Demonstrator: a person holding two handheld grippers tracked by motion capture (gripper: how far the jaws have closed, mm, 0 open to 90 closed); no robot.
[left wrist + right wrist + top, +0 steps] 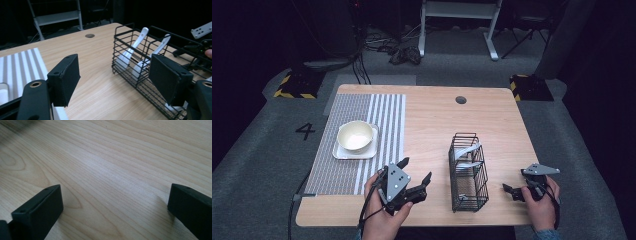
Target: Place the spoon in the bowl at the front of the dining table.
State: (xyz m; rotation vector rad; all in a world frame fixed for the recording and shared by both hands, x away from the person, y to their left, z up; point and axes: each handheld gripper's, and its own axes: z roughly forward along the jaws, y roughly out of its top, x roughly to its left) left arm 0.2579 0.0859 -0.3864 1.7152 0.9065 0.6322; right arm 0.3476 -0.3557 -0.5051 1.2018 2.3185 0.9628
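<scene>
Both hands rest at the tabletop's (432, 120) near edge, left tool (414, 172) and right tool (513, 191) gaping empty, flanking the wire basket (468, 172).

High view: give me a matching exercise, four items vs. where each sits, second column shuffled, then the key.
Things:
1. bowl
2. wire basket
3. left gripper
4. right gripper

Places:
A. near the table's front right edge, right of the basket
B. on a square plate on the striped mat
C. between the mat and the basket, near the front edge
D. right of the table's middle, holding white spoons

Pairs: 1-B, 2-D, 3-C, 4-A
</scene>
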